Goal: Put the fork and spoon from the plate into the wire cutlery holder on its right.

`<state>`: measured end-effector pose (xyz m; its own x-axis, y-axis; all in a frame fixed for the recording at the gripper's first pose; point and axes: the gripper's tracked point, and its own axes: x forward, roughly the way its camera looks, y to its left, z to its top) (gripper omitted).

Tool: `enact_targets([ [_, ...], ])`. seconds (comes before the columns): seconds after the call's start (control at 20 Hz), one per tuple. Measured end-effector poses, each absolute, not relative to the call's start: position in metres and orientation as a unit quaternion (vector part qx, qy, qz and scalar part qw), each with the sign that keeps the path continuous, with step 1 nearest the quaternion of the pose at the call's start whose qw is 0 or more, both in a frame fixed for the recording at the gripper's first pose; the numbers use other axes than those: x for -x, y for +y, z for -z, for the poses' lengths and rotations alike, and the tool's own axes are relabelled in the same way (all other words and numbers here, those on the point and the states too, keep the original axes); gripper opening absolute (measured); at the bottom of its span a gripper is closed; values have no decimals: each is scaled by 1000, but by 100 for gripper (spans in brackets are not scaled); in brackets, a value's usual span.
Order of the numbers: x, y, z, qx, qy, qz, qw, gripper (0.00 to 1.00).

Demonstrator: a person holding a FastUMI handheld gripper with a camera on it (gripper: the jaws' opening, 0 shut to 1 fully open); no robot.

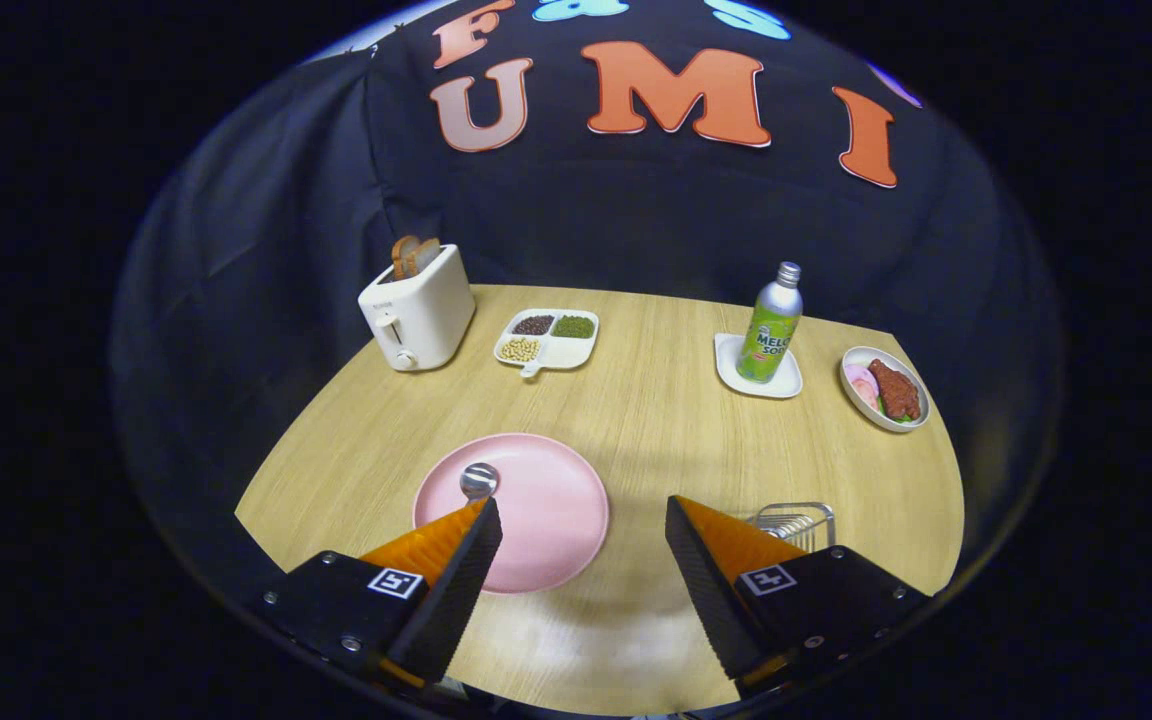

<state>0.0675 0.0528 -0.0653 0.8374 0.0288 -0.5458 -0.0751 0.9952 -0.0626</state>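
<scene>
While the spoon (479,480) is lying on the pink plate (546,500), only its shiny bowl is showing, just past the tip of the left finger (456,560), which is hiding the handle. Whether a fork is lying there too, I cannot tell. The plate is sitting on the desk (656,420), partly between the fingers and partly under the left one. The tool (584,522) is standing wide open, its fingers well apart, and it is gripping nothing; bare plate and desk are showing in the gap between them. The wire holder (796,522) is sitting to the right of the plate, just beyond the right finger (726,560), which is covering its near part; what is lying inside it is too small to tell.

Farther back, a green bottle (771,325) with a silver cap is standing upright on a small white dish (731,365). To its right, a bowl (851,385) is holding brown meat and pink slices. Beyond the plate, a white divided tray (571,352) is carrying dark, green and pale beans in three of its compartments. Left of the tray, a white toaster (418,315) is standing with toast (414,256) sticking out of its top. Black cloth is hanging behind the desk.
</scene>
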Motion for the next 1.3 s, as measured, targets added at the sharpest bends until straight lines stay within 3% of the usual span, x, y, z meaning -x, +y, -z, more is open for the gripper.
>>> enact_targets([
  [0.55, -81, 117, 121, 6, 181, -4, 984, 99],
  [0.95, -95, 152, 164, 42, 195, -9, 980, 98],
  [1.1, -100, 152, 174, 53, 203, -4, 978, 93],
  [1.3, -103, 155, 188, 66, 217, -7, 974, 79],
])
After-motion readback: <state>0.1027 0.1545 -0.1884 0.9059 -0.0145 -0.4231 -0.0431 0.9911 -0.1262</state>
